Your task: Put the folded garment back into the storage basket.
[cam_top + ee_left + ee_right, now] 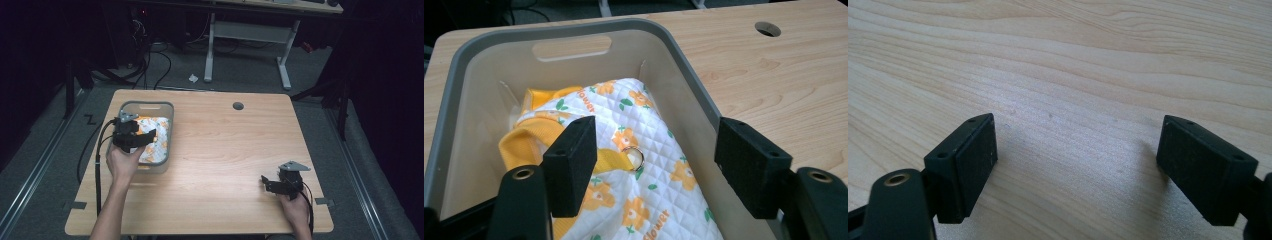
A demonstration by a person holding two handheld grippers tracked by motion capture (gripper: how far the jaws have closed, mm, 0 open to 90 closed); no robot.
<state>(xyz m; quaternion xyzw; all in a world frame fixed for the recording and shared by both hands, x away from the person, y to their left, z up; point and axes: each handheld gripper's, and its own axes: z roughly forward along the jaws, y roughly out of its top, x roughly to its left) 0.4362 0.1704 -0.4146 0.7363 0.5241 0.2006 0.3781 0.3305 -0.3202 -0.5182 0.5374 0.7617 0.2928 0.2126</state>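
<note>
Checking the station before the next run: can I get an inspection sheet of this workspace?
Surface: wooden table, round hole near far edge.
Job's things: grey bin at table's left, holding a quilted floral cloth with yellow trim and a metal ring.
Clutter: nothing seen.
Tools: left tool open above the cloth; right tool open over bare wood.
Cables: black cable trails off the left edge.
Surroundings: dark room, white desk frame, floor cables.

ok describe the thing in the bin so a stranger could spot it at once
On the wooden table, look to the far left corner for the grey bin. Inside lies a folded quilted cloth, white with orange flowers, green leaves and yellow trim. A small metal ring on a yellow strap marks it out.
</note>
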